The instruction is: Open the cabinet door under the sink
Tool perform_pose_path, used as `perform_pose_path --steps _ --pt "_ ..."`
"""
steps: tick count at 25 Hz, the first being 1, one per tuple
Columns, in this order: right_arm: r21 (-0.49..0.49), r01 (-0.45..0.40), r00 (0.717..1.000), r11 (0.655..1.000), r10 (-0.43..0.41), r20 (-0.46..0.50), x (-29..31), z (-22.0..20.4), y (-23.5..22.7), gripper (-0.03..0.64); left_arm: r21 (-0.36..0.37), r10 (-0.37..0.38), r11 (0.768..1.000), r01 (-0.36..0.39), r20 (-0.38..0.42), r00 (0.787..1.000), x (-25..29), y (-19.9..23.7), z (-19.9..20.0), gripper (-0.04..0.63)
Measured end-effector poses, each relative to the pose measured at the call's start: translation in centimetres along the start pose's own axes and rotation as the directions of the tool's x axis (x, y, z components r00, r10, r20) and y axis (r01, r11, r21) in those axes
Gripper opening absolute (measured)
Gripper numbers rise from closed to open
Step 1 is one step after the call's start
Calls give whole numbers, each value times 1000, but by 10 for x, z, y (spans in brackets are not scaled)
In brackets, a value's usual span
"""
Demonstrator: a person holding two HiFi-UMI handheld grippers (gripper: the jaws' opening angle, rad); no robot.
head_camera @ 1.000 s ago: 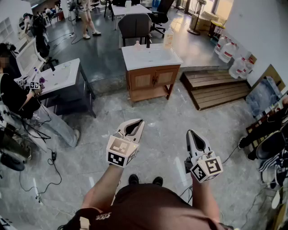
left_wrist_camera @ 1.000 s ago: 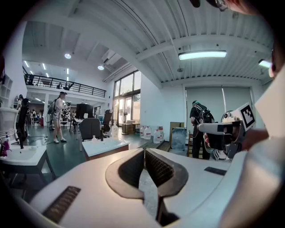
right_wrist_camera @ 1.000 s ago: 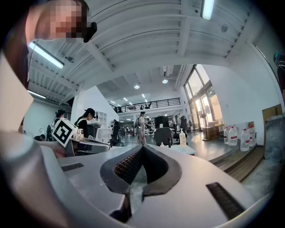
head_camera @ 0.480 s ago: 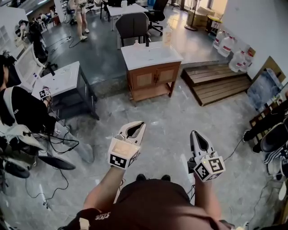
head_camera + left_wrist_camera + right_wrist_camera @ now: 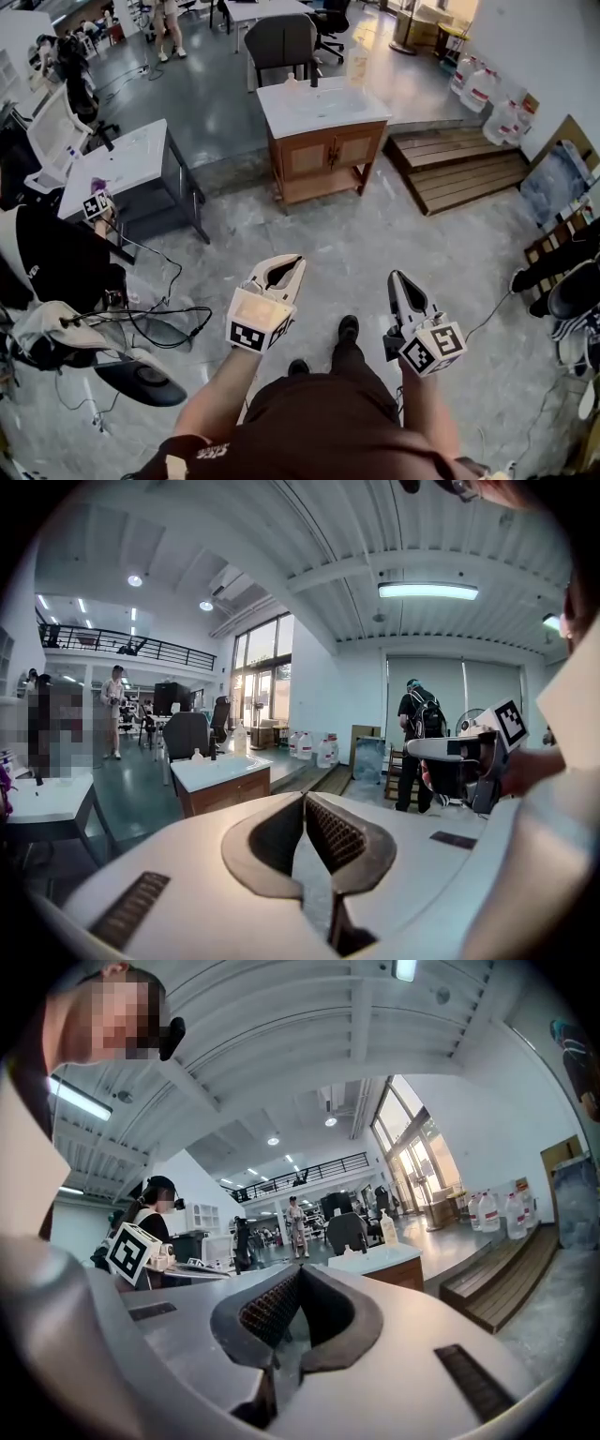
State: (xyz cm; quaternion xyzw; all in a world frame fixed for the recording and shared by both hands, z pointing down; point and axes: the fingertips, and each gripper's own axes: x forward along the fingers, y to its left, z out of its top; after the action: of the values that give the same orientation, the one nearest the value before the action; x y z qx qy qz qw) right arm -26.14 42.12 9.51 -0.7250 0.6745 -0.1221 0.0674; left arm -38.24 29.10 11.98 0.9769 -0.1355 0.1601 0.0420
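**Stepping toward the sink cabinet, nothing in hand**

Nearest me, my left gripper (image 5: pixel 285 267) and right gripper (image 5: pixel 401 282) were both pinched shut on nothing. Just beyond them my shoe (image 5: pixel 348 328) had swung forward onto the floor (image 5: pixel 309 239), a fresh stride since a moment before. Well ahead, the wooden cabinet (image 5: pixel 327 161) under the white sink (image 5: pixel 323 101) stood with its doors (image 5: pixel 352 149) closed, so I judged I was only approaching; they were far out of reach.
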Motion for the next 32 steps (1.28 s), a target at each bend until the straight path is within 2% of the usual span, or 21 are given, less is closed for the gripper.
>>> perform_pose_path --steps 8,11,17,24,32 --pt "62 -82 996 995 84 -27 63 3 -51 14 -42 56 997 -57 -19 998 55 34 12 25" --pt "78 -114 992 990 117 -43 97 10 -81 14 -60 82 995 -85 -38 996 91 51 21 25" --pt "103 -174 979 979 183 -87 144 19 -148 14 -69 89 993 -94 -72 993 177 65 40 25" --pt "123 -139 982 983 153 -112 163 34 -237 14 -67 77 994 -84 -95 992 263 58 66 25" --pt "116 -112 982 987 128 -138 184 46 -284 14 -80 60 994 -69 -107 992 318 62 77 25"
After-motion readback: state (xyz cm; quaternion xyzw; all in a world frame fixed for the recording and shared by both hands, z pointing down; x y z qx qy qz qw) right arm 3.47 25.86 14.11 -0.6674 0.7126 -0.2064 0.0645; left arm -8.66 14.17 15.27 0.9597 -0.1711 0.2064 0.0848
